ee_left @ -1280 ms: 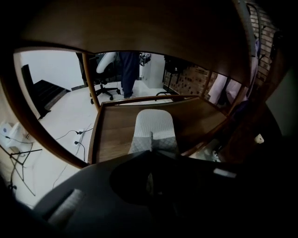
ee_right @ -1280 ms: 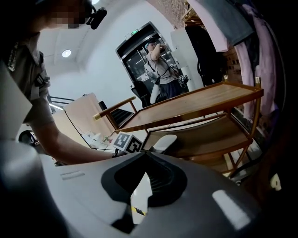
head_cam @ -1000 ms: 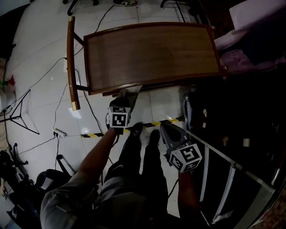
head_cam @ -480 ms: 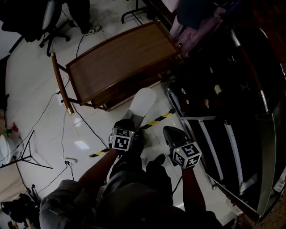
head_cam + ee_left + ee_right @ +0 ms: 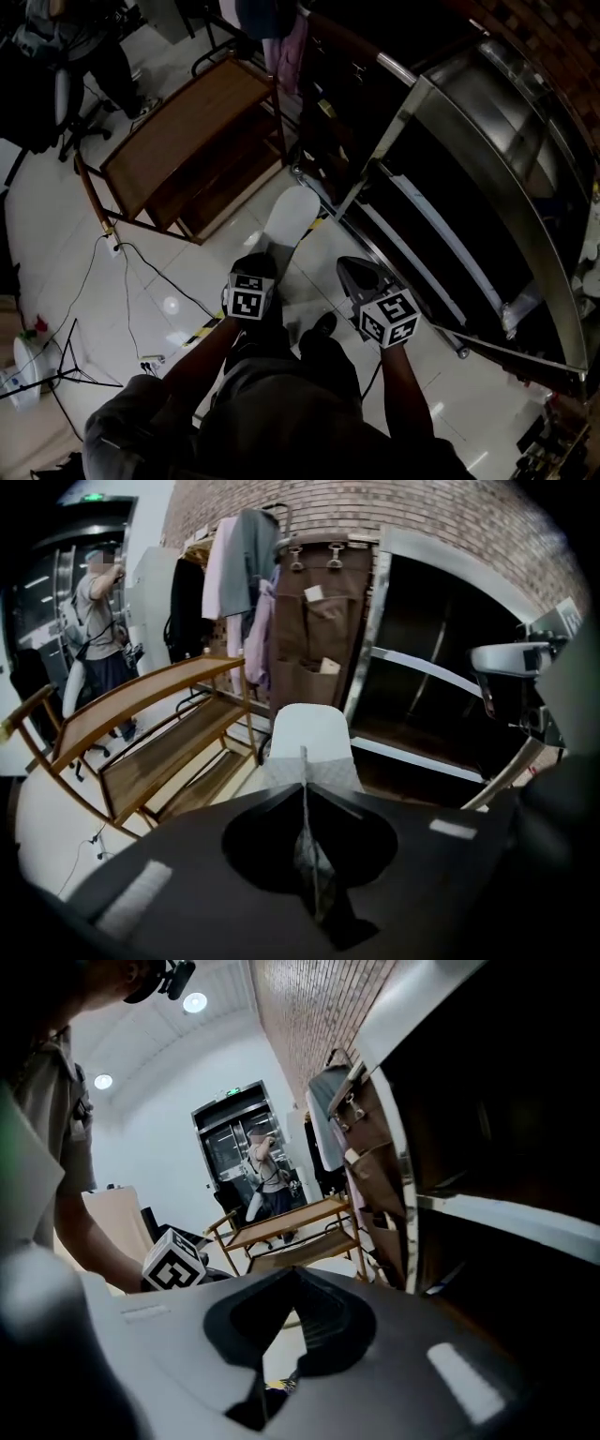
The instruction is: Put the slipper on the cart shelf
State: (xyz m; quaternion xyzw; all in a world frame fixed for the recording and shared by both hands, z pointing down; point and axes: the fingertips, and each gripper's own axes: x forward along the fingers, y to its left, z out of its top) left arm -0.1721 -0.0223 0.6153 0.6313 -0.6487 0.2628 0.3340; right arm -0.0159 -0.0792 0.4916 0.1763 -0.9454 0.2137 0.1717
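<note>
The left gripper (image 5: 303, 794) has its jaws pinched tight on the upper of the white slipper (image 5: 314, 735). The slipper juts out ahead of it in the air, above the floor between the wooden cart (image 5: 173, 150) on the left and the dark rack (image 5: 487, 187) on the right. The right gripper (image 5: 298, 1274), beside the rack, has its jaws closed with nothing in them.

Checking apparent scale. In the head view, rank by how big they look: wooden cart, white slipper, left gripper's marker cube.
1. wooden cart
2. white slipper
3. marker cube on the left gripper
Slipper and cube look close; the cube sits nearer the camera, so unsure.
</note>
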